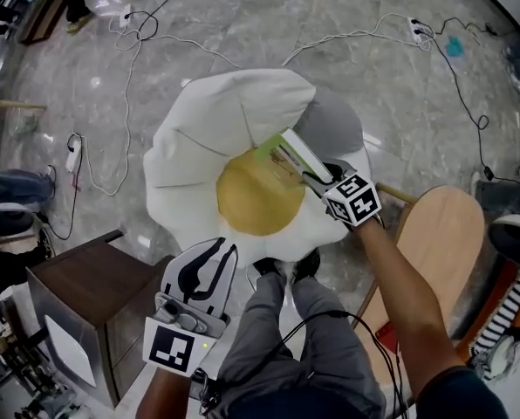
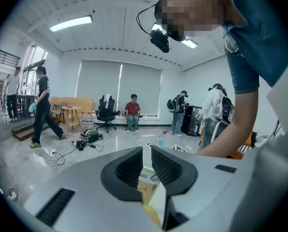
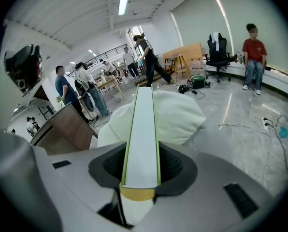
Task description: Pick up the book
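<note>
A thin book [image 1: 290, 157] with a green cover and white page edges hangs tilted above a big fried-egg cushion [image 1: 234, 129] with a yellow yolk [image 1: 258, 195]. My right gripper [image 1: 317, 175] is shut on the book's near end. In the right gripper view the book [image 3: 141, 129] runs straight out between the dark pads [image 3: 170, 166] of the right gripper [image 3: 140, 170], edge up. My left gripper [image 1: 209, 256] is low by the person's knees, apart from the book. Its jaws [image 2: 146, 153] stand almost together with nothing between them.
A dark wooden cabinet [image 1: 85, 286] stands at the lower left and a round wooden board [image 1: 443, 234] at the right. Cables [image 1: 112, 164] trail over the marble floor. A grey cushion [image 1: 334, 125] lies behind the egg cushion. Several people [image 2: 132, 112] are farther off in the room.
</note>
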